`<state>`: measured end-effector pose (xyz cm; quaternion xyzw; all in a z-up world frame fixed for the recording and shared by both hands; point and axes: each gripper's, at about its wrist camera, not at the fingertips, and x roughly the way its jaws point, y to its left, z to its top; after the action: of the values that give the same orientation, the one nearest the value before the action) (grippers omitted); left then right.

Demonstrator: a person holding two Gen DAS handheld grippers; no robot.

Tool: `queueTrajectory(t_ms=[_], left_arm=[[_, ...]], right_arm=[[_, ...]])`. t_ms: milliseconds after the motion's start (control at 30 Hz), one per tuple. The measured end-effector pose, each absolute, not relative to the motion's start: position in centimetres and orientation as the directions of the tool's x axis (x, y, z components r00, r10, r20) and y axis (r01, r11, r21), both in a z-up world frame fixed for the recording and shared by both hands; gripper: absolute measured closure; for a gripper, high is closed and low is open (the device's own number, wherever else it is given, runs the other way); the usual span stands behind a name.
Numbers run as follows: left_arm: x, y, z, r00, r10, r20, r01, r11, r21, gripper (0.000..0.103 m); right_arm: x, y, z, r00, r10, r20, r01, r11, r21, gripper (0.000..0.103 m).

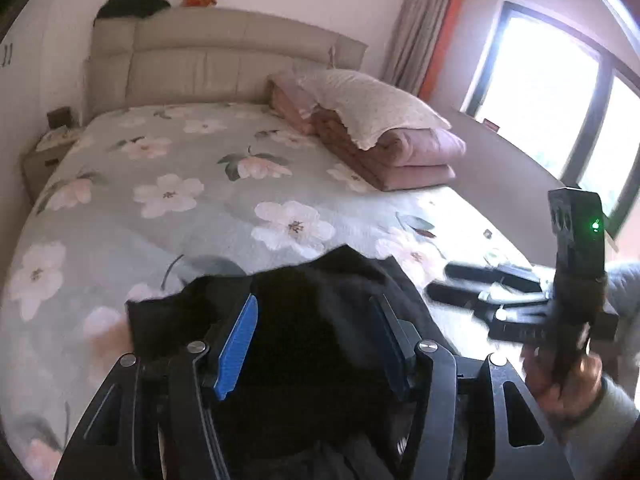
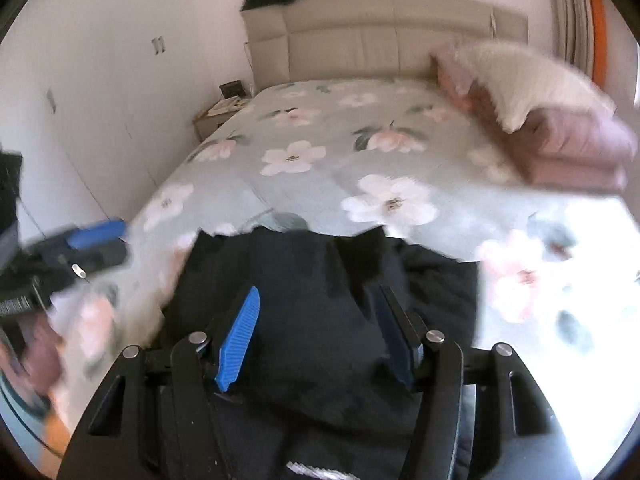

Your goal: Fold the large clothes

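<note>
A large black garment (image 1: 320,320) lies bunched at the near edge of the bed; it also shows in the right wrist view (image 2: 312,300). My left gripper (image 1: 316,332) hovers over it with its blue-padded jaws wide apart; nothing is pinched between the pads. My right gripper (image 2: 320,328) is also open above the garment, fingers apart, cloth below them. The right gripper shows in the left wrist view (image 1: 452,280) at the right, held in a hand. The left gripper shows blurred in the right wrist view (image 2: 100,240) at the left.
The bed has a pale green floral cover (image 1: 180,184). Folded pink bedding under a white pillow (image 1: 372,120) sits at the far right. A padded headboard (image 1: 224,64), a bedside table (image 1: 44,156) at the left and a window (image 1: 560,120) at the right surround it.
</note>
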<state>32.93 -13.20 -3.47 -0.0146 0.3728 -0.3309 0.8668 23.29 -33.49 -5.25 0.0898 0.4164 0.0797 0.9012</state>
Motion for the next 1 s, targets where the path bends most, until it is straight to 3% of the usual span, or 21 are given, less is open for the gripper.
queueTrajectory(t_ms=[100, 200, 267, 333, 433, 500, 567, 833, 1000], left_arm=[[36.4, -14.7, -8.1, 0.333, -0.63, -0.701, 0.527, 0.741, -0.415, 0.044], [35.1, -15.2, -13.2, 0.13, -0.659, -0.741, 0.557, 0.667, -0.495, 0.045], [31.8, -15.5, -16.9, 0.068, -0.587, -0.807, 0.619, 0.659, -0.427, 0.045], [29.6, -15.7, -19.8, 0.125, -0.507, -0.853, 0.643, 0.696, -0.319, 0.045], [27.4, -16.2, -22.3, 0.263, -0.456, -0.85, 0.626, 0.751, -0.21, 0.045], [25.8, -17.4, -22.2, 0.36, -0.4, -0.843, 0.638, 0.765, -0.091, 0.044], [25.0, -17.7, -21.6, 0.379, -0.392, -0.838, 0.657, 0.752, -0.055, 0.044], [25.4, -15.3, -22.2, 0.281, -0.505, -0.816, 0.638, 0.733, -0.234, 0.044], [25.5, -13.6, -22.5, 0.258, -0.571, -0.779, 0.607, 0.723, -0.329, 0.045]], right_arm=[[26.4, -33.1, -9.1, 0.492, 0.328, -0.807, -0.089, 0.94, 0.328, 0.041], [24.7, -32.2, -12.7, 0.359, 0.35, -0.865, -0.148, 0.937, 0.317, 0.041], [22.4, -31.4, -16.1, 0.276, 0.315, -0.908, -0.173, 0.946, 0.275, 0.041], [20.6, -30.6, -20.2, 0.234, 0.269, -0.934, -0.151, 0.959, 0.238, 0.041], [19.1, -29.9, -24.9, 0.265, 0.208, -0.942, -0.097, 0.977, 0.189, 0.041], [18.0, -29.2, -24.2, 0.327, 0.168, -0.93, -0.121, 0.983, 0.135, 0.041], [16.9, -29.3, -23.1, 0.33, 0.191, -0.925, -0.134, 0.979, 0.154, 0.041], [15.0, -31.2, -13.0, 0.598, 0.15, -0.787, -0.13, 0.987, 0.089, 0.04], [20.7, -29.7, -16.7, 0.561, 0.107, -0.821, -0.137, 0.99, 0.036, 0.038]])
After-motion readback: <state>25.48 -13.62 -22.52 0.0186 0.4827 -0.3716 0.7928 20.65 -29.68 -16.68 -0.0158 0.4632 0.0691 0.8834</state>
